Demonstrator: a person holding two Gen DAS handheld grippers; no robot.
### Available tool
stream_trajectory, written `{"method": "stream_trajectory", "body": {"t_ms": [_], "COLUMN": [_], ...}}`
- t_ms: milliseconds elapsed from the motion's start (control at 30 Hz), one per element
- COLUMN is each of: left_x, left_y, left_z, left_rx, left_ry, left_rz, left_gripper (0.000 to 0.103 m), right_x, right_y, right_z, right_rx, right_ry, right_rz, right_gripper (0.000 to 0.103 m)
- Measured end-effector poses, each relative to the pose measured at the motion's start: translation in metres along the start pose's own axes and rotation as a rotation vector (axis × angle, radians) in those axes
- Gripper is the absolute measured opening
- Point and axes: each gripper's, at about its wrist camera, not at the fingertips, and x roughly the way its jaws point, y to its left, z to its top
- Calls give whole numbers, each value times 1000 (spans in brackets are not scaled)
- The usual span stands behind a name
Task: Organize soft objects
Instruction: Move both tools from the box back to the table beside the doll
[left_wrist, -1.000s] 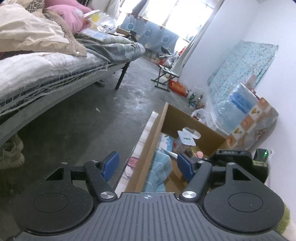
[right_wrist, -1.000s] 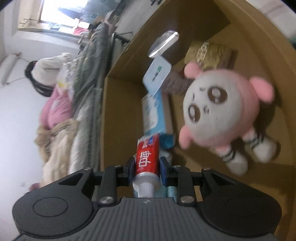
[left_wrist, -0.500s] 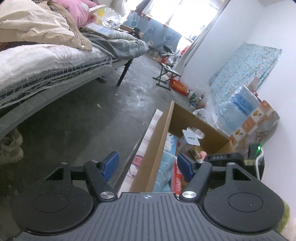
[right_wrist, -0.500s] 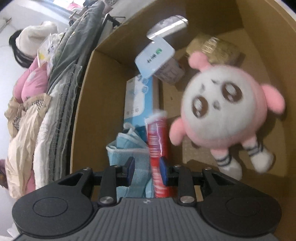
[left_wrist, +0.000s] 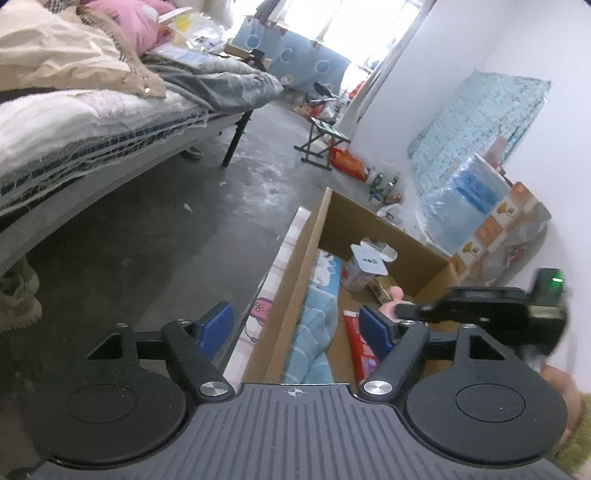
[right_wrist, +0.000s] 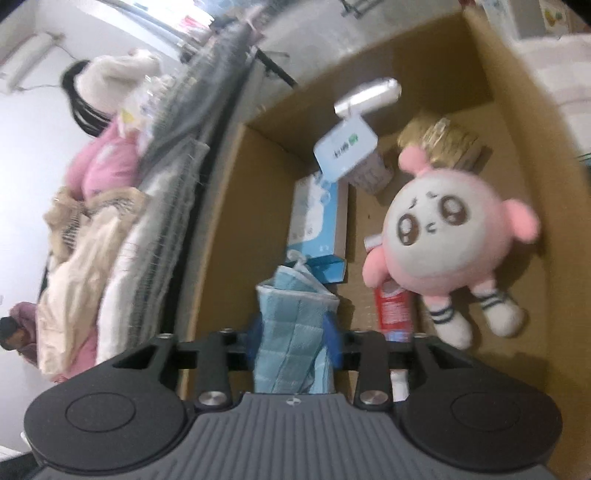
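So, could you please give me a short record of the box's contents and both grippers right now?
container: open cardboard box on the floor
soft items inside: pink-and-white plush toy, face up; folded blue towel along a side wall
other items: red toothpaste tube between them, its end under the toy's arm; blue carton beyond the towel
left gripper: open, jaws just opened further, nothing between
right gripper: over the towel, jaws just opened further, towel seen between them, apparently not gripped
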Motion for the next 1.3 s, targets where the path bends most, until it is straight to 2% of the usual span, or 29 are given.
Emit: {"method": "stream_trajectory", "body": {"t_ms": [33, 133, 333, 367, 467, 533, 600, 633, 800, 900, 1033, 1167, 1300], "left_x": [-1, -4, -5, -5, -6, -6, -5, -5, 5, 12, 26, 54, 96], "left_y": [-3, -13, -39, -47, -68, -89, -108, -118, -181, -224, -280, -332, -375], "left_z": [-1, -3, -11, -13, -20, -26, -32, -35, -54, -66, -77, -86, -94], "left_rx": [8, 26, 66, 80, 127, 177, 221, 246, 405, 514, 608, 632, 580], "left_ry": [-3, -6, 32, 41, 61, 76, 92, 101, 145, 162, 187, 263, 391], "left_rz": [5, 8, -1, -1, -11, -23, -40, -53, -102, -120, -155, -212, -256], "left_gripper": [79, 83, 91, 92, 98, 100, 101, 102, 103, 103, 103, 103, 103], "right_x": [-13, -50, -116, -126, -155, -175, -195, -204, -248, -266, -285, -299, -306], "right_y": [-1, -7, -33, -37, -58, -74, -90, -98, -143, -162, -188, -213, -226], "right_z": [-4, -17, -52, -59, -82, -98, -115, -122, -154, -166, -176, -172, -154], "right_rx": [-8, -23, -39, -41, -39, -43, -32, -27, -8, -21, -34, -22, -83], "right_ry": [-23, -79, -173, -190, -253, -311, -377, -408, -584, -682, -798, -855, -893], "right_rz": [18, 68, 141, 149, 171, 170, 143, 130, 53, -49, -167, -237, -308], "right_gripper": [36, 38, 43, 45, 62, 68, 84, 86, 88, 88, 88, 88, 88]}}
